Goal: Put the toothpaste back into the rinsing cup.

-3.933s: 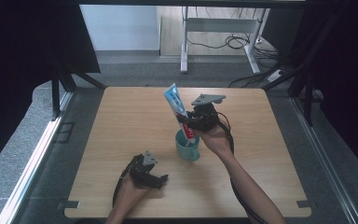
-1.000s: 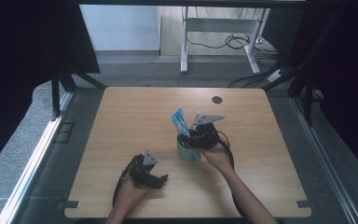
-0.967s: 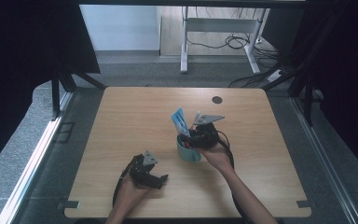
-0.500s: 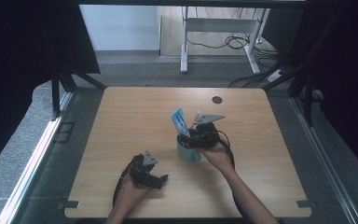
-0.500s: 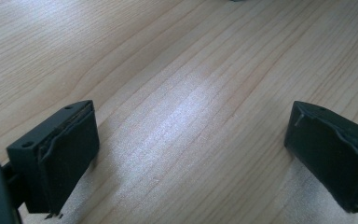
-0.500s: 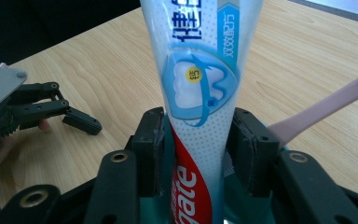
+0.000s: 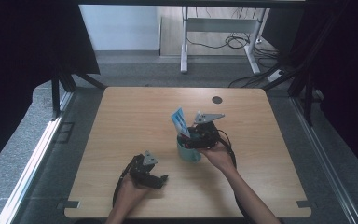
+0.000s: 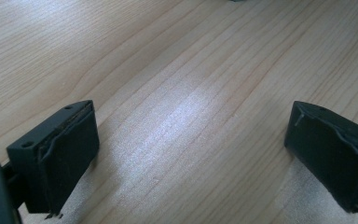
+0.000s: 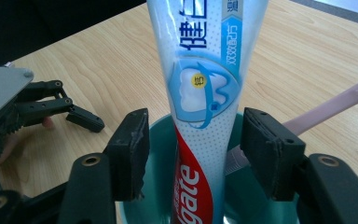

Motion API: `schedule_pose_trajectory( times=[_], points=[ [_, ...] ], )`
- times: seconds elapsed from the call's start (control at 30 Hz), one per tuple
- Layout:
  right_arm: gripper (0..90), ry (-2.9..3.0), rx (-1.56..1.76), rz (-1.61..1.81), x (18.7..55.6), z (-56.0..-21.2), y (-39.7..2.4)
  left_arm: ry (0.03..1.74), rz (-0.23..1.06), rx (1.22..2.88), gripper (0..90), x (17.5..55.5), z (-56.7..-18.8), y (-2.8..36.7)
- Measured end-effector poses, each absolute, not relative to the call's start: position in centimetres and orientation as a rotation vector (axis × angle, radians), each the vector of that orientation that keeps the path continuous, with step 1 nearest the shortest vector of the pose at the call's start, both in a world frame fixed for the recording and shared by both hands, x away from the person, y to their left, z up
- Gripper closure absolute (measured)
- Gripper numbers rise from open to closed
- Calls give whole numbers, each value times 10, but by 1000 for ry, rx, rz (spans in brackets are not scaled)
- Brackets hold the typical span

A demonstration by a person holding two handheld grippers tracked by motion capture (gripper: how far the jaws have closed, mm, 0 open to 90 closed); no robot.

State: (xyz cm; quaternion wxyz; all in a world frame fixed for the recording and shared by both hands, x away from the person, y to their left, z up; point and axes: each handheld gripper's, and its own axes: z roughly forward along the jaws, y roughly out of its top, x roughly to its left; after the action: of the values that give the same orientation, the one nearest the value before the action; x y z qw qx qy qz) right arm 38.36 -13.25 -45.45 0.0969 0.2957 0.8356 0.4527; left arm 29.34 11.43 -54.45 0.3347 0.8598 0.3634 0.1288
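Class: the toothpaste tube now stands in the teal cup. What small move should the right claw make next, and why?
Probably lift the right claw straight up and away. Its jaws have just been opening and stand clear of the toothpaste tube, which rests in the teal cup.

glossy plastic toothpaste tube [image 9: 200, 93]; smooth teal cup [image 9: 154, 205]; matt wood table [image 8: 177, 84] (visible grain).

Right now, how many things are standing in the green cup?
2. A toothpaste tube stands upright in the middle of the cup, between the right gripper's open jaws. A pink toothbrush leans out over the rim at the right. Anything lower inside may be hidden.
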Motion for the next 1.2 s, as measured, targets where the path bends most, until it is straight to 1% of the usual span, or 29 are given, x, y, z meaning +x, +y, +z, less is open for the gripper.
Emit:
schedule_pose_trajectory(
  times=[0.2, 0.43, 0.5, 0.73, 1.03, 1.2],
  points=[
    [360, 2460, 866, 1319, 381, -451, -133, 948, 336, 2244, 28, 293, -545, 114],
    [280, 2453, 858, 1332, 379, -447, -135, 949, 335, 2245, 28, 293, -544, 114],
    [237, 2456, 855, 1336, 378, -447, -136, 948, 335, 2246, 28, 293, -544, 114],
    [135, 2475, 810, 1304, 374, -446, -137, 948, 337, 2244, 28, 293, -544, 114],
    [97, 2483, 760, 1271, 367, -445, -140, 950, 336, 2241, 28, 293, -545, 114],
    [90, 2489, 755, 1256, 362, -444, -143, 951, 337, 2241, 29, 293, -545, 114]
  ],
)
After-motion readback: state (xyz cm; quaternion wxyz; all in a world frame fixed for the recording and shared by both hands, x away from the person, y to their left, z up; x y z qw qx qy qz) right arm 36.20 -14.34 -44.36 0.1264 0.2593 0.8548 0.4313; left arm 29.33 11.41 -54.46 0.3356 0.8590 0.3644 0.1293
